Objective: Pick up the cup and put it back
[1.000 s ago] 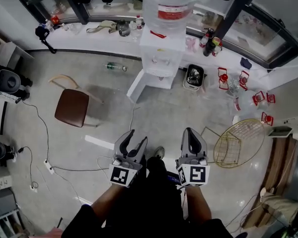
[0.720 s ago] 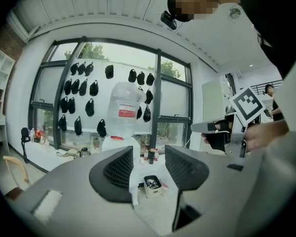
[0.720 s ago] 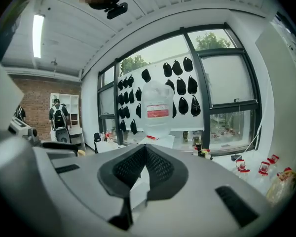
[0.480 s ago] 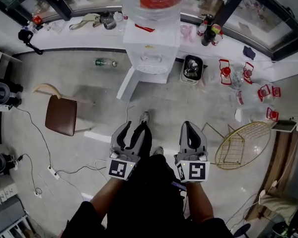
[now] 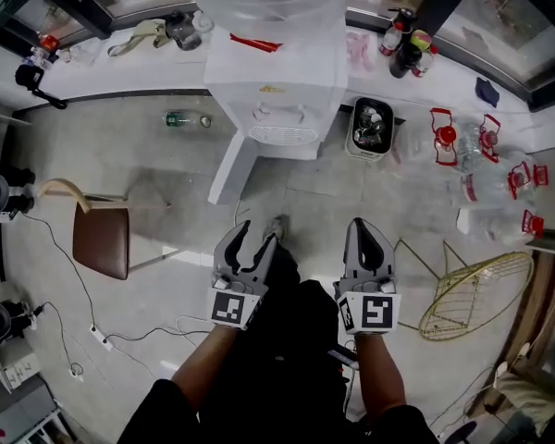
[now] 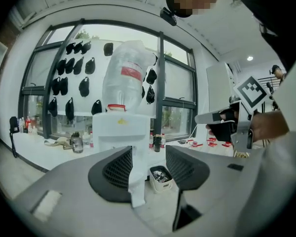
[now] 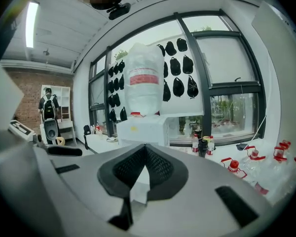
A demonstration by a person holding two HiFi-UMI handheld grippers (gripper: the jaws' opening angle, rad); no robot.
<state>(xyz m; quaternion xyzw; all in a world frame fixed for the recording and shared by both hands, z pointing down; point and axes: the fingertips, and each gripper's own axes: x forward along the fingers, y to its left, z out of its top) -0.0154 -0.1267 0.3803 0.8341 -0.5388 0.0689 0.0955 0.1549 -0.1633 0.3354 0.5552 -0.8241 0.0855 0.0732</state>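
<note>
Both grippers face the dispenser [image 5: 277, 81], a bin [image 5: 371, 128] just beside it: the left gripper [image 5: 252, 239] has jaws apart and empty, just opening slightly wider, the right gripper [image 5: 368, 228] has jaws closed on nothing, and the cup cannot be picked out among the clutter on the surface [image 5: 120, 72] behind.

Light is plain daylight, pouring in through the big far windows [image 6: 123, 38]. In both gripper views that glass is blown out near white, and the bags [image 6: 64, 68] hung on it are just black silhouettes. A ceiling strip [image 7: 30, 18] glows at the left of the right gripper view. Heavy fisheye there too: window frames bow and the corners go black. The left gripper [image 6: 149, 152] and right gripper [image 7: 145, 149] sit backlit, flat grey. The head view is bright and sharp, with only a soft shadow beside the chair [image 5: 102, 240] on the floor [image 5: 120, 146].
</note>
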